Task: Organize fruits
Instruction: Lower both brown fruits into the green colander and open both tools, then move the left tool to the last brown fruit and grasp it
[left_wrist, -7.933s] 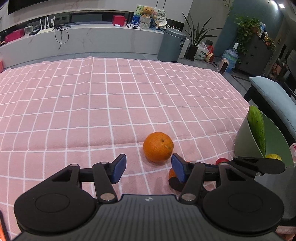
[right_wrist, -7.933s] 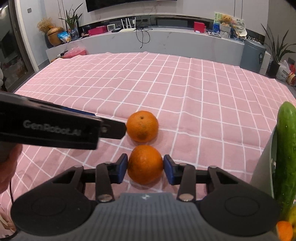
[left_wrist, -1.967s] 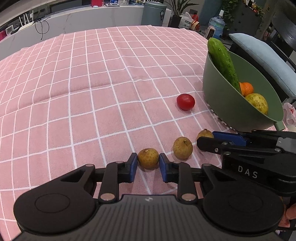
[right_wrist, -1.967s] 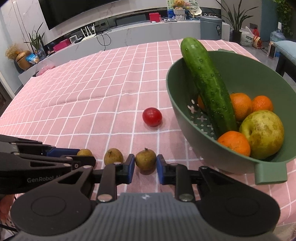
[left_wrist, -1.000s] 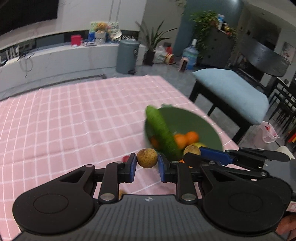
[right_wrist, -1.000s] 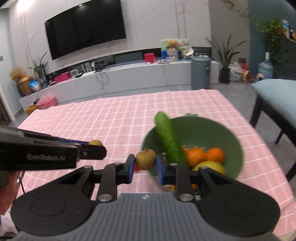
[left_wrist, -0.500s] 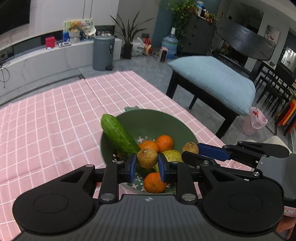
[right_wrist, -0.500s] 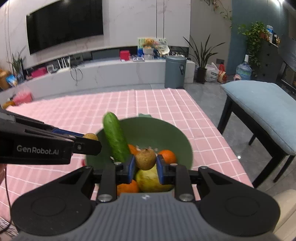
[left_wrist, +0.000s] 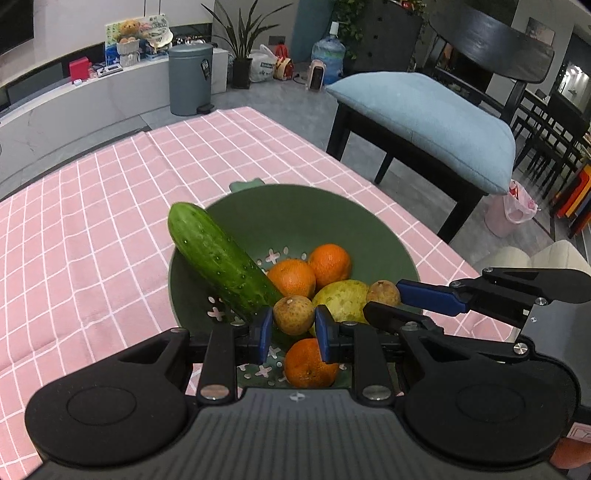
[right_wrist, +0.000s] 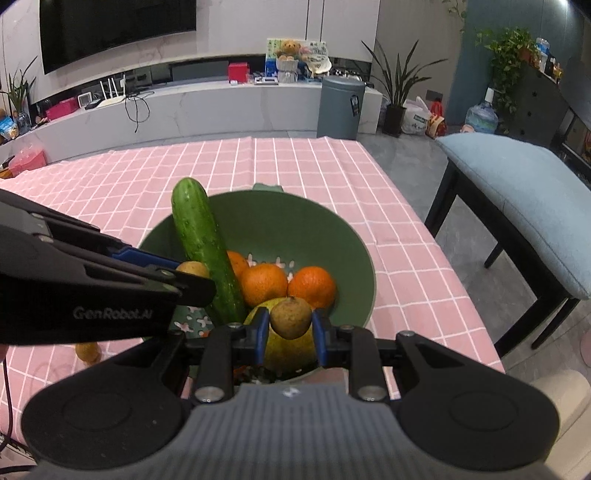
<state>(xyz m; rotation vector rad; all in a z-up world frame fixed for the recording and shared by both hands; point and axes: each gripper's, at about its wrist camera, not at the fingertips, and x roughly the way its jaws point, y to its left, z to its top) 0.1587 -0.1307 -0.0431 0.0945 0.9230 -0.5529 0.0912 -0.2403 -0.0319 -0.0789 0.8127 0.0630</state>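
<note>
My left gripper (left_wrist: 293, 329) is shut on a small brown fruit (left_wrist: 293, 314) and holds it above the green colander bowl (left_wrist: 332, 218). My right gripper (right_wrist: 290, 330) is shut on a second small brown fruit (right_wrist: 291, 317), also above the bowl (right_wrist: 343, 236). The bowl holds a cucumber (left_wrist: 218, 258), three oranges (left_wrist: 291, 277) and a yellow-green pear (left_wrist: 343, 299). The right gripper and its fruit (left_wrist: 383, 293) show at the right of the left wrist view. The left gripper and its fruit (right_wrist: 192, 268) show at the left of the right wrist view.
The bowl stands near the right edge of the table on a pink checked cloth (left_wrist: 92, 221). Another small brown fruit (right_wrist: 88, 352) lies on the cloth left of the bowl. A blue-cushioned bench (right_wrist: 524, 199) stands off the table to the right.
Both grippers lifted their small fruits off the cloth and carried them right, over the bowl. In the last half second both came slightly lower and closer to the bowl's contents.
</note>
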